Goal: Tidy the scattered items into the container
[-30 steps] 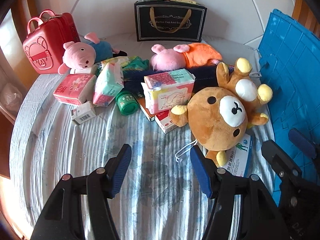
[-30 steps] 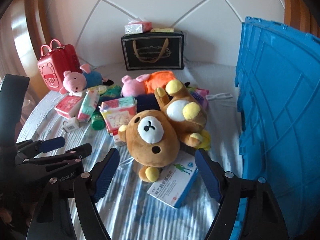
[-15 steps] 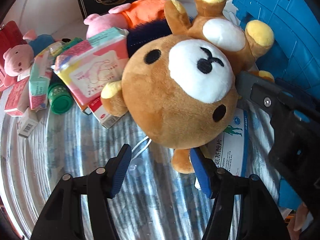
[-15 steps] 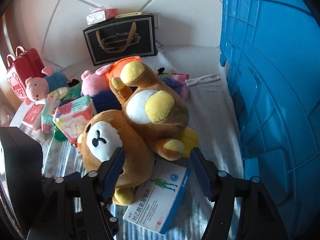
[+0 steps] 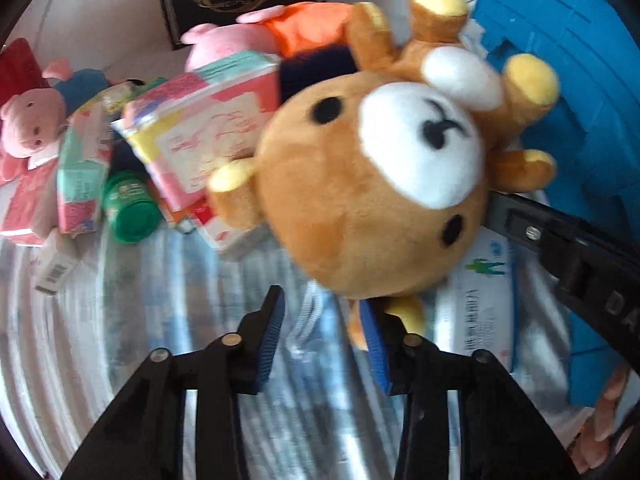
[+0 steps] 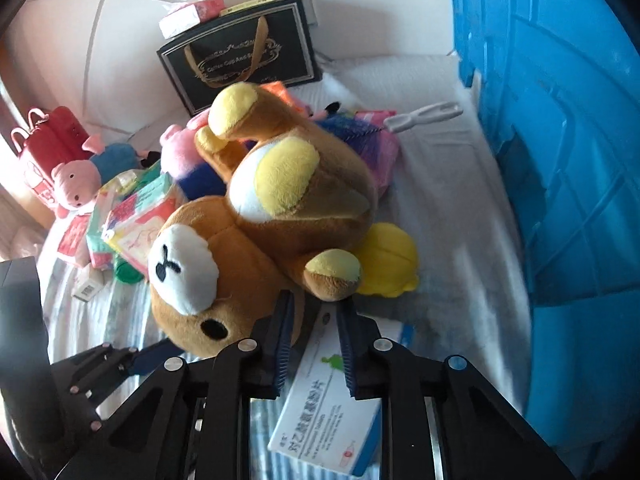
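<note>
Left gripper (image 5: 322, 316) is seen narrowed, jaws just closed in, a white loop and the bear's ear at the pads; a grip cannot be told through blur. Right gripper (image 6: 314, 320) is closed down over the medicine box (image 6: 332, 404), nothing clearly pinched. The brown bear plush (image 6: 256, 236) lies across the striped sheet (image 5: 120, 320), crowding both claws. Tissue packs (image 5: 200, 136), green bottle (image 5: 130, 208), pig plush (image 6: 76, 176) behind. Blue crate (image 6: 560, 160) stands right; black gift bag (image 6: 244, 52) farthest.

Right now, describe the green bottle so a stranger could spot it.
Start at the brown bear and go left past the tissue pack. The green bottle lies on its side beside it, cap toward the camera, the only green cylinder among boxes and plush.
</note>
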